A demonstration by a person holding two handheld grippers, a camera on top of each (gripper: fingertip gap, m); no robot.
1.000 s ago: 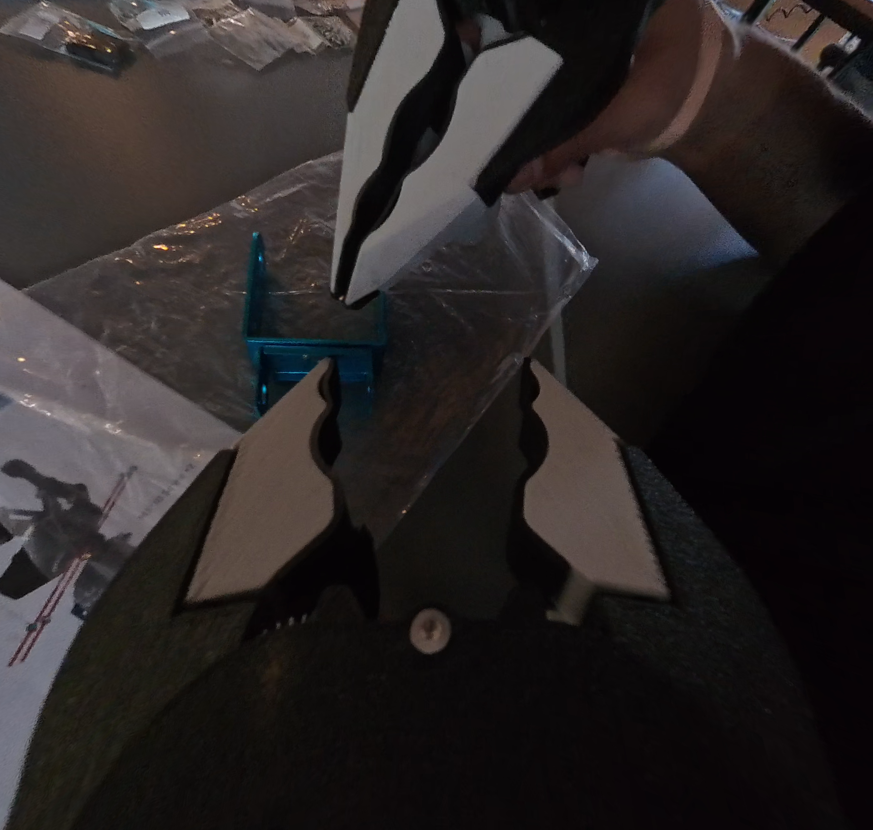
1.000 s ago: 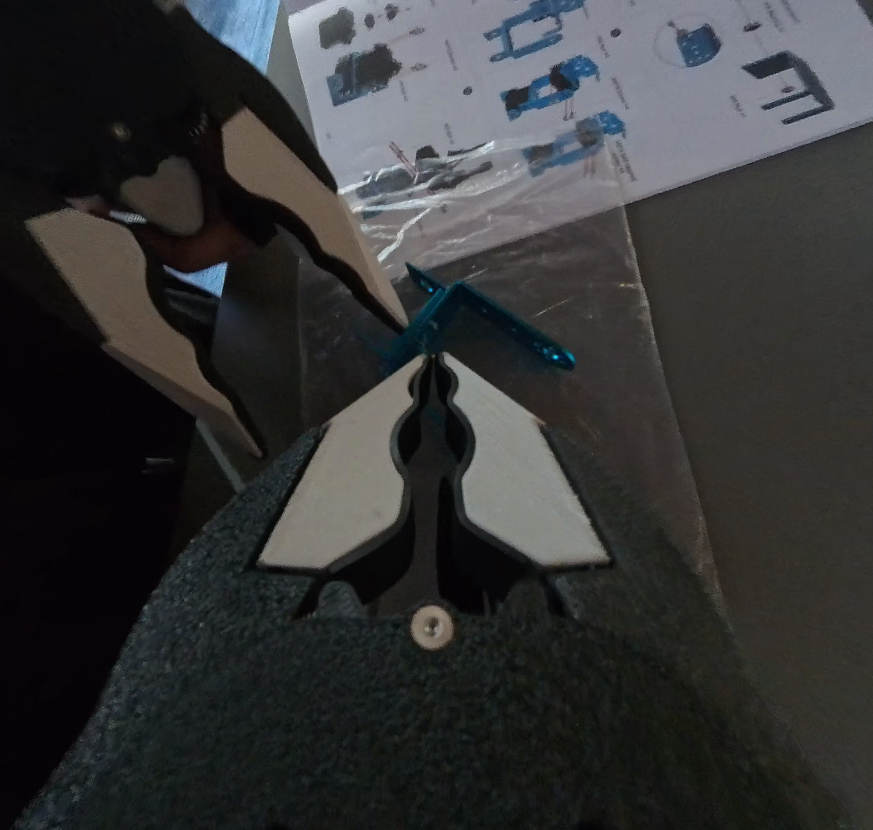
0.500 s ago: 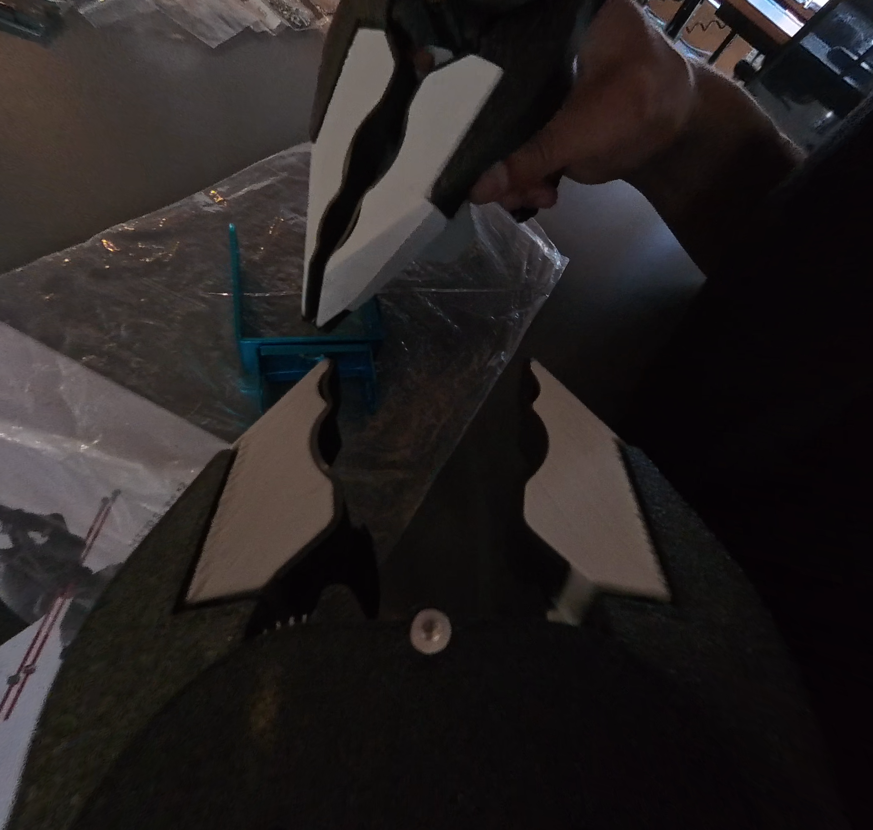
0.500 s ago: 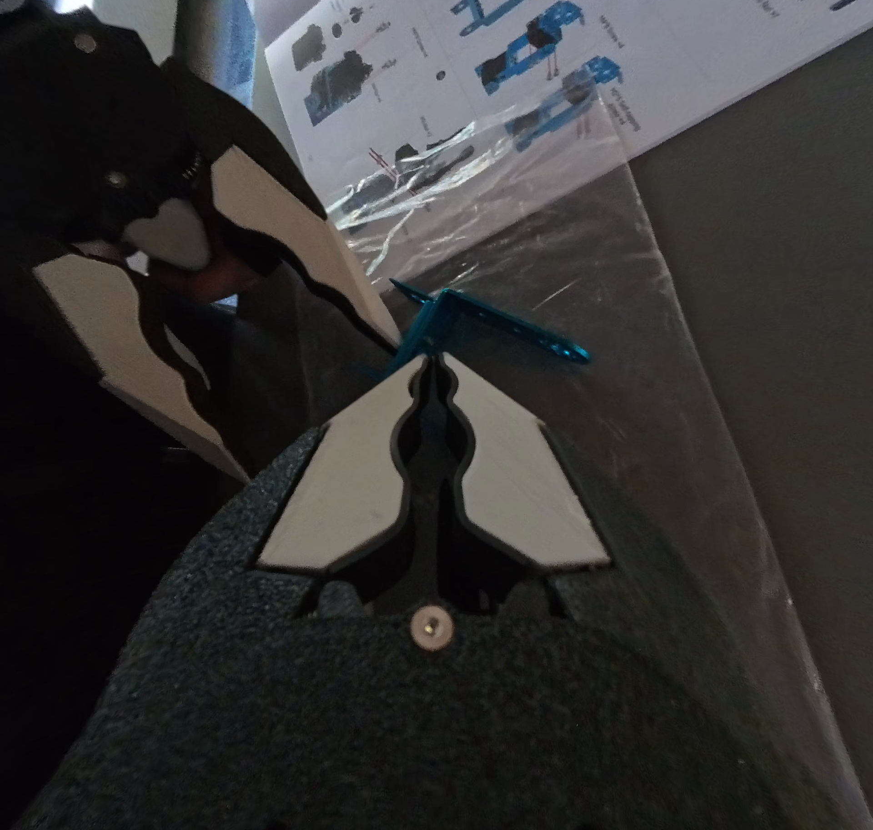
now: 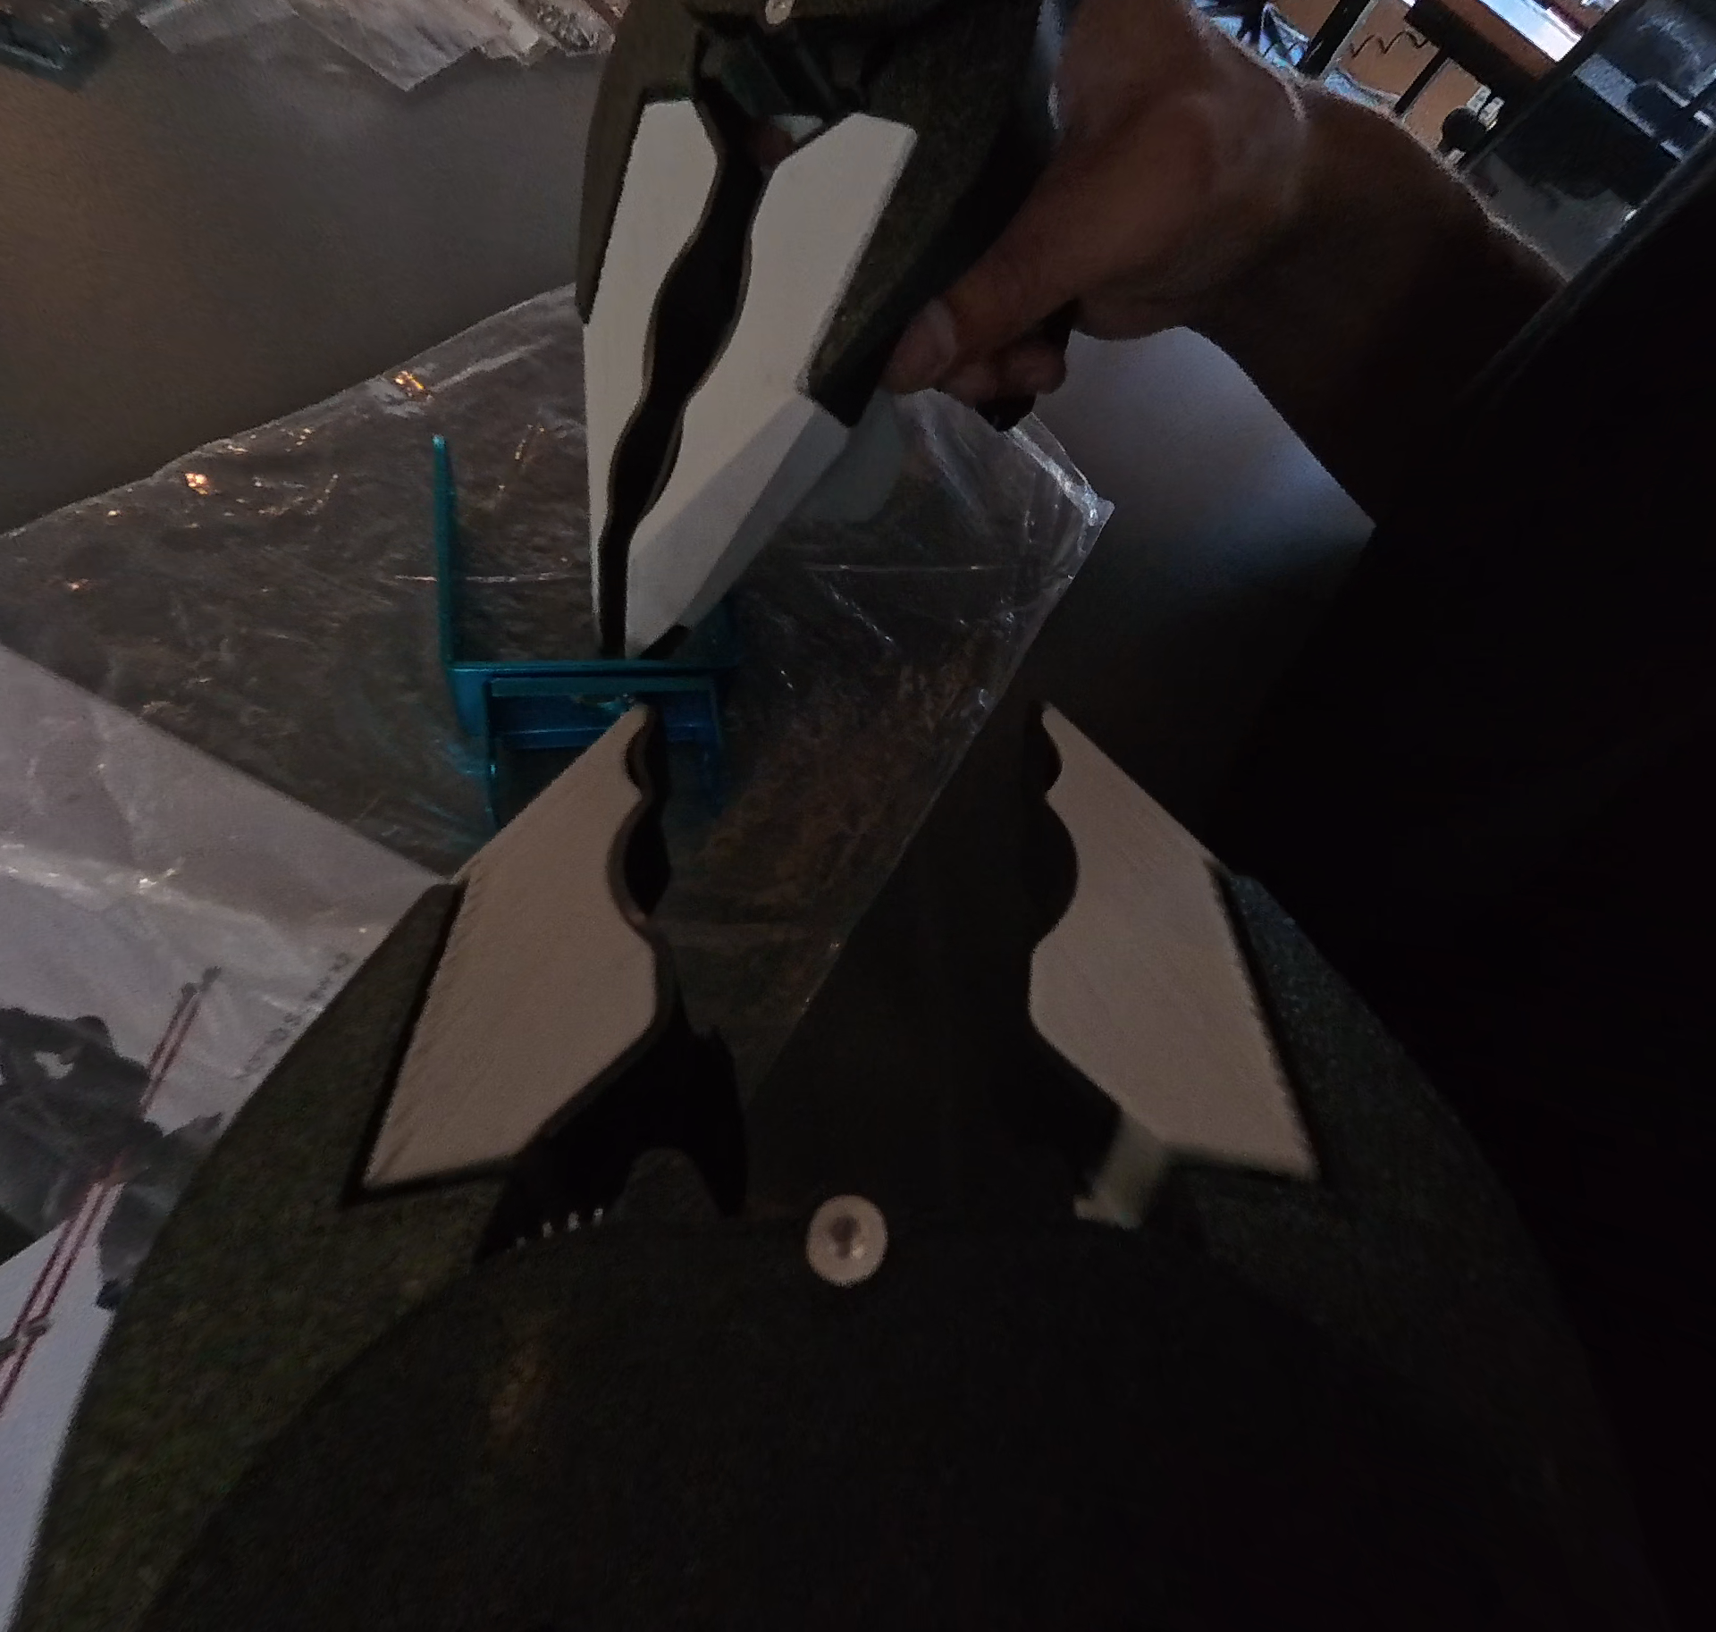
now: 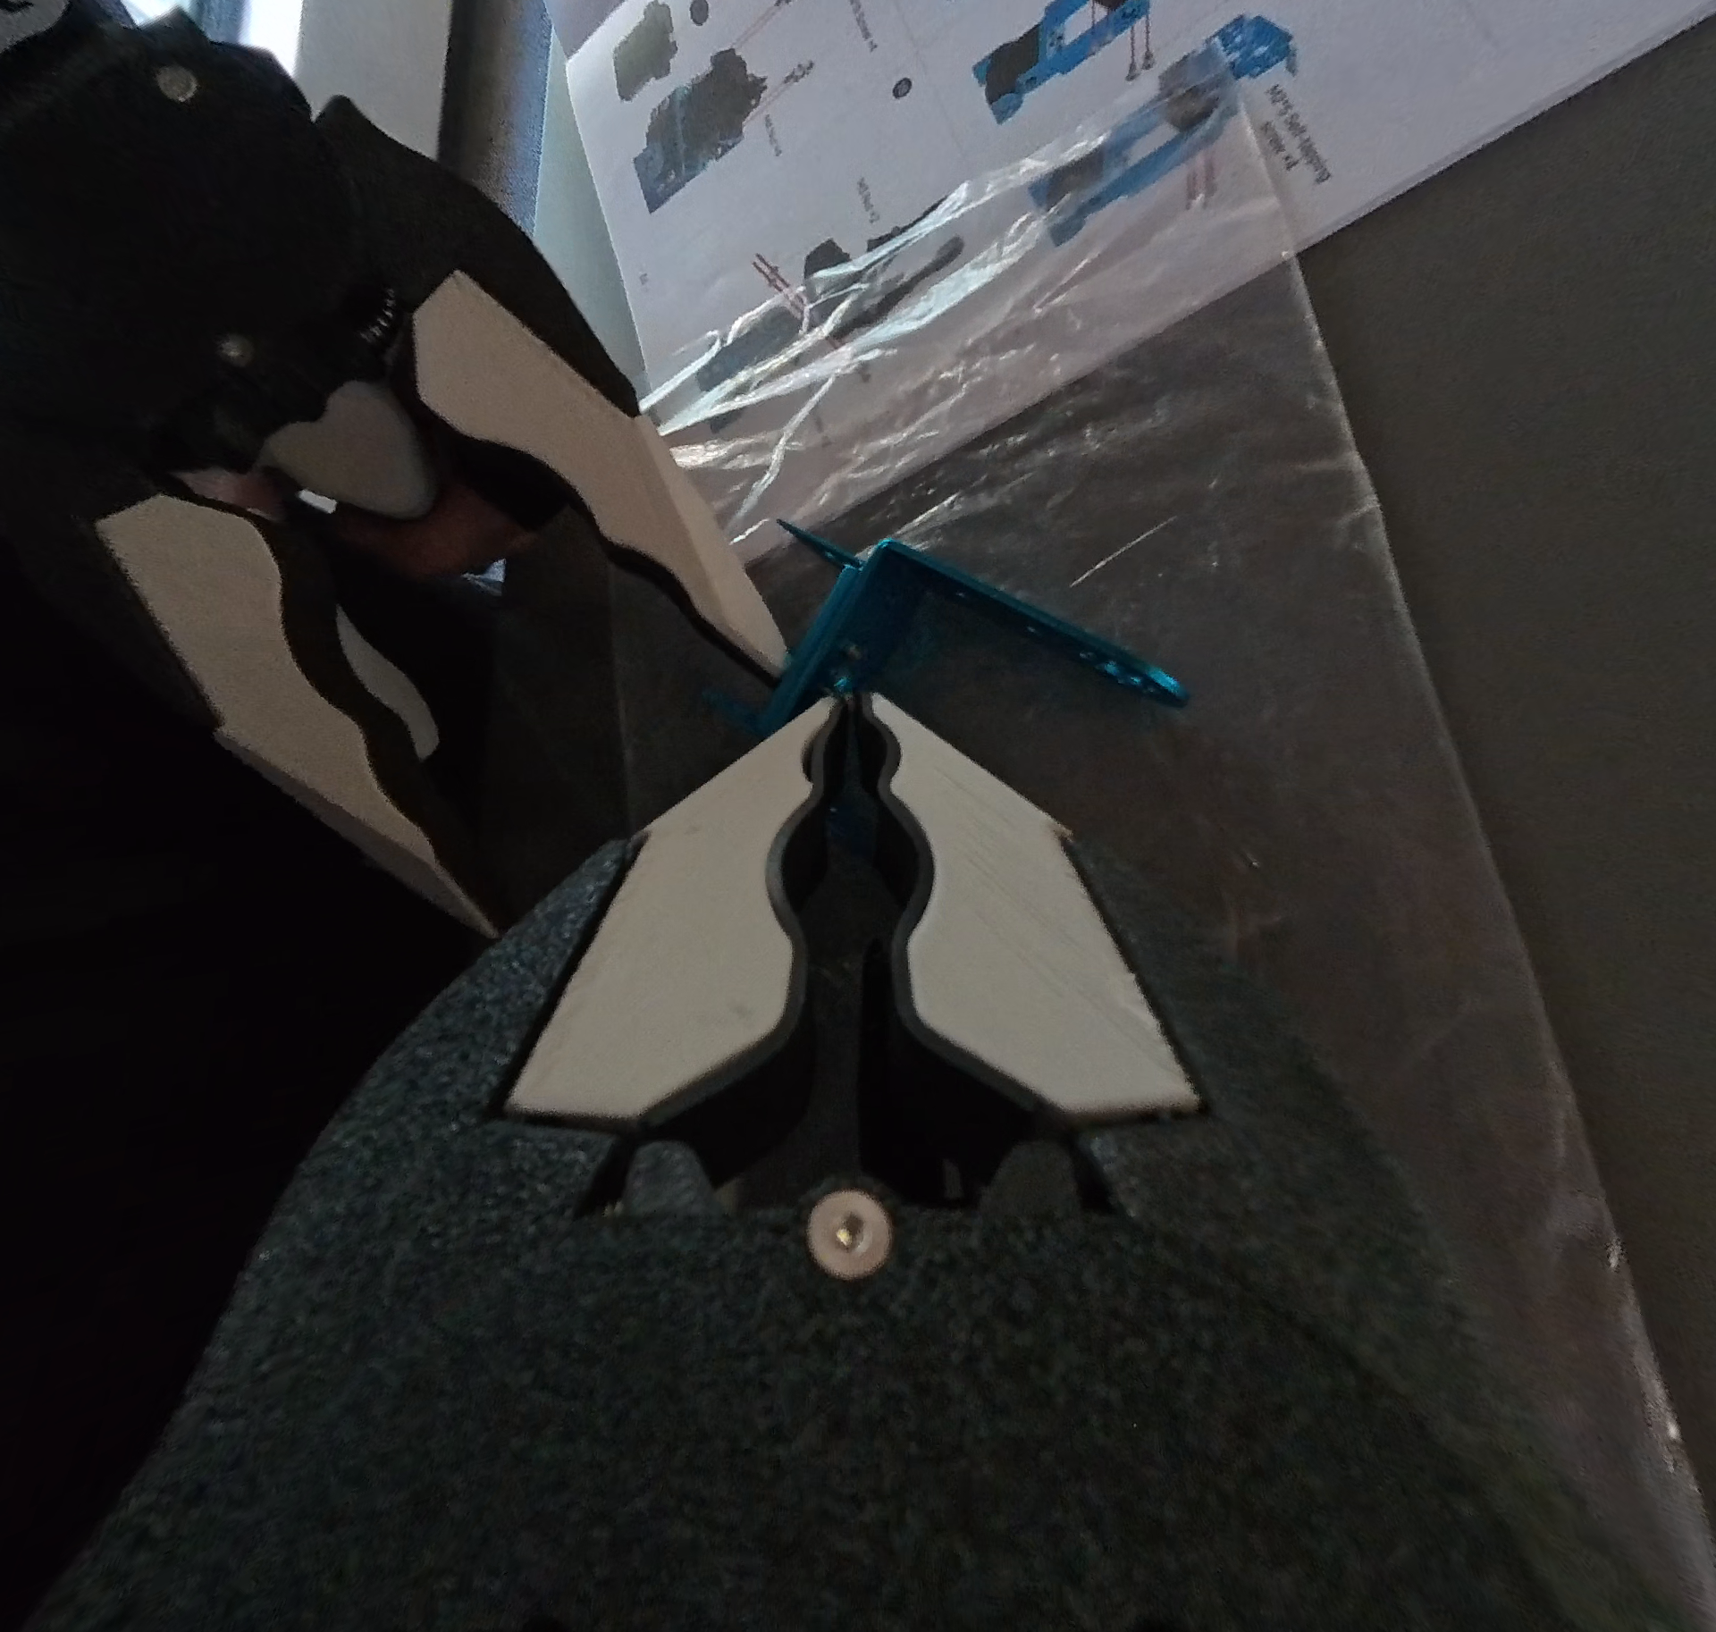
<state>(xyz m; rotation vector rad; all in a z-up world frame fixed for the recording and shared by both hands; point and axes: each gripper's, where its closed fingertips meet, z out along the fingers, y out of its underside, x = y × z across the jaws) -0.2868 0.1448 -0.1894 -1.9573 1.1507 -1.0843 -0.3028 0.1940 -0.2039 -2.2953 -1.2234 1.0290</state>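
Grey table (image 6: 1532,399), clear bag (image 6: 1207,492) overhanging its edge, printed sheet (image 6: 929,55) behind. Right claw (image 6: 850,701) pinching blue bracket (image 6: 975,612) on the bag; left claw (image 5: 845,724) spread, one finger (image 5: 557,919) just beside bracket.

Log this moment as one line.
right tongs: shut on blue bracket | left tongs: open, beside bracket | bracket on clear plastic bag
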